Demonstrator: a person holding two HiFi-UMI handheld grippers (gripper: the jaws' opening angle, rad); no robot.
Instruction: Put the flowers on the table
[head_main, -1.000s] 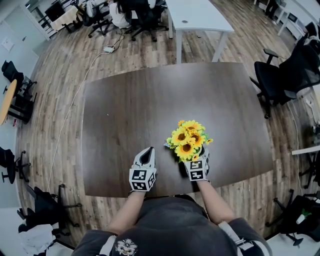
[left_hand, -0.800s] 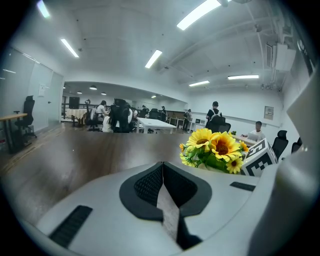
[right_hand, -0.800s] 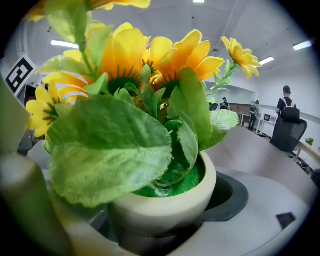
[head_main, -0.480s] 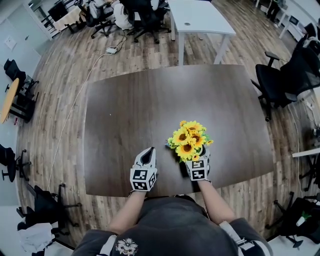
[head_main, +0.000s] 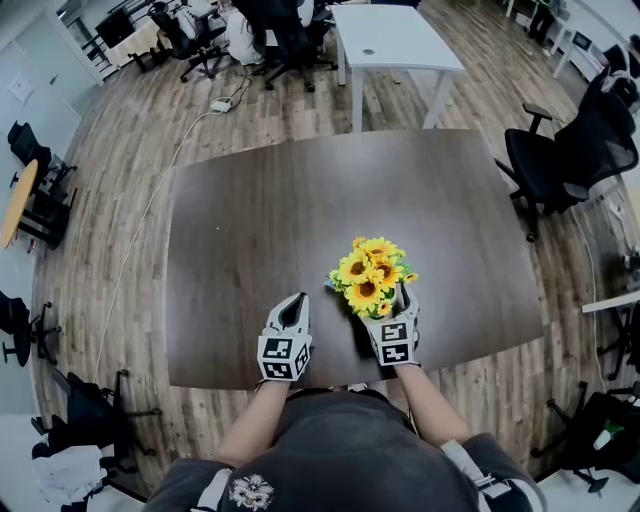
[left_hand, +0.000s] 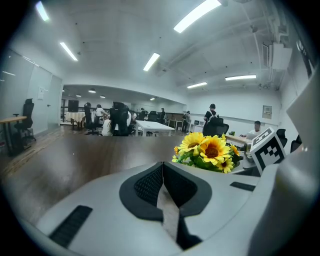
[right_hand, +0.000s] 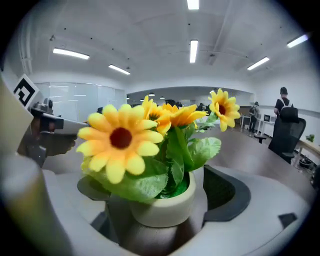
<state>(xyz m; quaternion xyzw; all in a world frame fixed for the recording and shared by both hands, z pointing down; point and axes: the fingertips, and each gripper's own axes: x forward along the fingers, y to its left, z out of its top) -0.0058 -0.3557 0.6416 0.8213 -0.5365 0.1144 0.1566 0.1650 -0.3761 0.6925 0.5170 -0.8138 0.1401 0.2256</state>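
A bunch of yellow sunflowers (head_main: 368, 275) in a small cream pot (right_hand: 162, 205) hangs over the dark brown table (head_main: 250, 220), near its front edge. My right gripper (head_main: 388, 312) is shut on the pot, whose body fills the space between the jaws in the right gripper view. The blooms (right_hand: 150, 130) hide most of what lies ahead. My left gripper (head_main: 292, 303) hovers a short way left of the flowers, shut and empty, its pads (left_hand: 150, 182) pressed together. The flowers (left_hand: 207, 150) show to its right.
Black office chairs (head_main: 560, 150) stand off the table's right side. A white table (head_main: 395, 35) and more chairs stand beyond the far edge. A cable (head_main: 150, 200) runs along the wooden floor at the left. People are at distant desks.
The flowers and my right gripper have shifted slightly left and away from me over the table. The left gripper has stayed where it was.
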